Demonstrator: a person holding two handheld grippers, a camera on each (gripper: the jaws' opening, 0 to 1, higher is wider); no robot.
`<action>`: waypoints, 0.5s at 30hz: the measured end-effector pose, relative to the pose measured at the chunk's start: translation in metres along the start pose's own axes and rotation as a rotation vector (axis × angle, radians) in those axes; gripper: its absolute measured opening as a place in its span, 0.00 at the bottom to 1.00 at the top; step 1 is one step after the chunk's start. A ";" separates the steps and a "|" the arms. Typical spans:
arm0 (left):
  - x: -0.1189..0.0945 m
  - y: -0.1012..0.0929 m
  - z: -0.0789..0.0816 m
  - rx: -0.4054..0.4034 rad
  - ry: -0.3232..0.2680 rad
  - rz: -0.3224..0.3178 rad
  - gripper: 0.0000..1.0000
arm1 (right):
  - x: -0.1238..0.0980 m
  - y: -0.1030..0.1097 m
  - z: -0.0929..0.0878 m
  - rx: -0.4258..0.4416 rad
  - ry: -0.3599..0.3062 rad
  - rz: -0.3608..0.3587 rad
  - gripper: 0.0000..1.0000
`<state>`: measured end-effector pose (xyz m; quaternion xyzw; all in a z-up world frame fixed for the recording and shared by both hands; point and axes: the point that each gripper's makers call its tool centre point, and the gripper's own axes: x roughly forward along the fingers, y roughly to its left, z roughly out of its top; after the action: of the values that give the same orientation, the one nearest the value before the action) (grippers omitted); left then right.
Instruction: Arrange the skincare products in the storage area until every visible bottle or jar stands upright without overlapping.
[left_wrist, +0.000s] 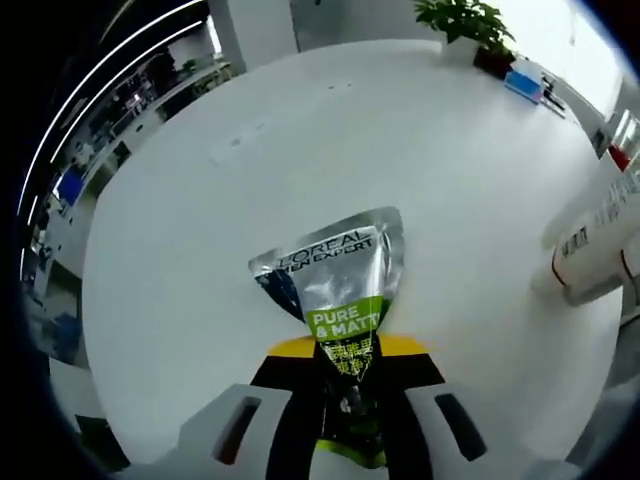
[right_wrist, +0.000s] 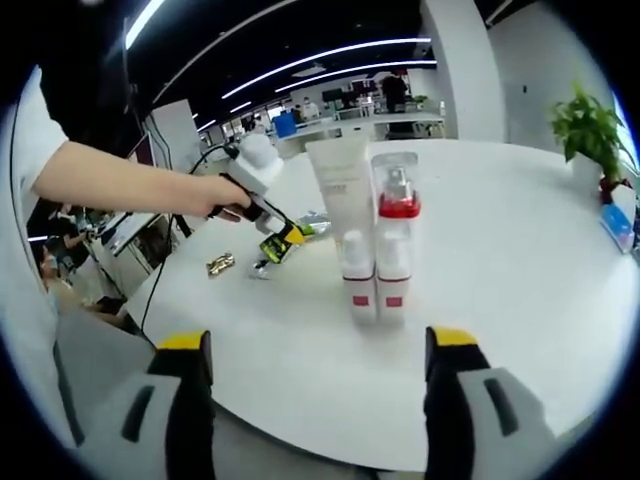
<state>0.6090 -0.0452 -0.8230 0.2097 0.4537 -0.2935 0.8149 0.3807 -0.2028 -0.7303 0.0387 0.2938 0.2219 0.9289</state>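
Between the yellow-tipped jaws of the left gripper (left_wrist: 350, 385), at the bottom of the left gripper view, a silver tube (left_wrist: 338, 290) lettered "L'OREAL MEN EXPERT" with a green "PURE & MATTE" band is clamped by its lower end, its flat crimped end fanning out over the white round bench (left_wrist: 300, 130). At the right edge of that view stand white bottles (left_wrist: 592, 250) with red trim, seen at a tilt. Beyond them, at the far rim of the bench, sits a potted plant (left_wrist: 470, 25).

In the right gripper view, the right gripper (right_wrist: 318, 365) hangs with its jaws spread wide and nothing between them. Past its jaws, a group of skincare products stands upright, close together: a tall white tube (right_wrist: 340, 195) on its cap, a small white bottle (right_wrist: 357, 280) in front of it, and a red-capped pump bottle in clear packaging (right_wrist: 394, 240). Left of the group, a person's hand (right_wrist: 215, 195) holds the left gripper over the bench. A small gold item (right_wrist: 220, 265) lies near the bench edge, too small to identify.
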 end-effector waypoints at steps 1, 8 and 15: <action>-0.002 0.001 -0.001 0.004 -0.004 0.003 0.15 | 0.000 0.000 0.000 0.000 -0.001 0.000 0.88; -0.016 -0.001 0.000 -0.003 -0.035 0.003 0.15 | 0.000 0.002 0.001 -0.013 -0.002 0.004 0.88; -0.035 -0.008 0.001 -0.035 -0.075 -0.012 0.15 | -0.001 0.003 0.002 -0.024 -0.007 0.007 0.87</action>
<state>0.5900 -0.0416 -0.7931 0.1815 0.4290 -0.2983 0.8331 0.3800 -0.2000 -0.7279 0.0292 0.2879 0.2287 0.9295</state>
